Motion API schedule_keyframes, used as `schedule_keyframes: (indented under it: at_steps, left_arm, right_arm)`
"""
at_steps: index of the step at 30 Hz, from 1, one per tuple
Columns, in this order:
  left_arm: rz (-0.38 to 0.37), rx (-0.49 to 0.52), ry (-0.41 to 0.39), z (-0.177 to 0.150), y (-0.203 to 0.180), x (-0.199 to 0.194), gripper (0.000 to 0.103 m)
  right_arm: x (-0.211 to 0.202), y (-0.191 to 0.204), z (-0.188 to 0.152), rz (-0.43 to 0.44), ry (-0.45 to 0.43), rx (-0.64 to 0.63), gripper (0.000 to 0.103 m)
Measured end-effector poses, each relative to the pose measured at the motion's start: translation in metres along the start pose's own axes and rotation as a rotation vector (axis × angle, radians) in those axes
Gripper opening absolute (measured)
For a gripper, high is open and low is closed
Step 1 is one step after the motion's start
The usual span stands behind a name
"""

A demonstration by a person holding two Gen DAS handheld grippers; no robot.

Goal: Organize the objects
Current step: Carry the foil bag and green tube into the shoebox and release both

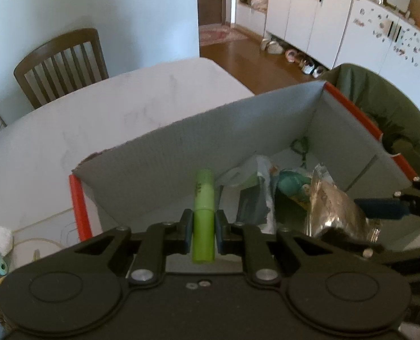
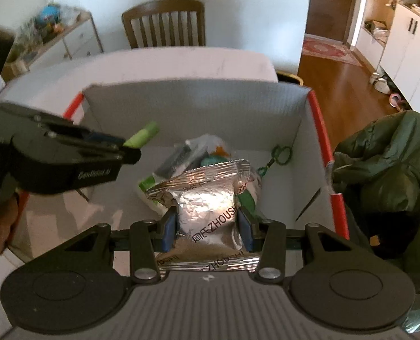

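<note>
A light green tube is clamped between the blue pads of the left hand-held gripper, with both pads pressed against its sides. The tube is held lengthwise along the fingers, and its far end is seen above the near left part of an open white box with red edge strips. In the right wrist view the same tube is seen protruding from the left hand-held gripper, tilted up toward the back wall of the box.

A silver foil packet printed with dark lettering is gripped by the right hand-held gripper; its blue pads are closed onto the packet's two sides. The packet is held over the interior of the box, above a pile of items already lying on the box floor. In that pile a teal item, a white plastic wrapper and a dark flat object can be made out, though what they are cannot be told. A green looped cord is seen lying near the back right corner of the box.

The box is set on a white table. A wooden chair is placed at the table's far side, and a dark green jacket is draped just beside the right wall of the box.
</note>
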State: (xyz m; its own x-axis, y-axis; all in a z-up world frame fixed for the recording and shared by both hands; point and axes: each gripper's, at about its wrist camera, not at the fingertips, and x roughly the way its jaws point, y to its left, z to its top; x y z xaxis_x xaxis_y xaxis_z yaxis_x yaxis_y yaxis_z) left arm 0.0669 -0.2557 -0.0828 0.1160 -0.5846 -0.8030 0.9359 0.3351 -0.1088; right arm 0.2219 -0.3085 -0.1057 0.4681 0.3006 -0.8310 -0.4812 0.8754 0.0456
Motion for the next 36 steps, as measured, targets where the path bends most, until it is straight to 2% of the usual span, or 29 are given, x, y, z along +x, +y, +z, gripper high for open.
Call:
schedule_keyframes:
  at_steps: [9, 11, 18, 25, 27, 29, 36]
  left_arm:
    - [0.049, 0.036, 0.118, 0.009, -0.003, 0.024, 0.014]
    - [0.04, 0.028, 0.14, 0.011, -0.001, 0.027, 0.014]
    - [0.017, -0.014, 0.208, 0.014, 0.008, 0.038, 0.014]
    - [0.013, 0.002, 0.249, 0.015, 0.007, 0.044, 0.017]
    - [0.014, 0.002, 0.26, 0.016, 0.006, 0.046, 0.017]
    - [0.018, 0.007, 0.267, 0.017, 0.006, 0.047, 0.018]
    - [0.045, 0.012, 0.274, 0.018, 0.009, 0.044, 0.029]
  right_arm:
    - [0.017, 0.015, -0.007, 0.012, 0.069, -0.13, 0.044]
    - [0.02, 0.017, -0.007, 0.01, 0.077, -0.145, 0.044]
    - [0.021, 0.019, -0.008, 0.015, 0.087, -0.149, 0.044]
    - [0.016, 0.017, -0.011, 0.018, 0.068, -0.127, 0.045]
    - [0.014, 0.017, -0.013, 0.025, 0.062, -0.118, 0.047]
    - [0.01, 0.016, -0.013, 0.03, 0.052, -0.112, 0.059]
    - [-0.002, 0.01, -0.012, 0.042, 0.014, -0.087, 0.06]
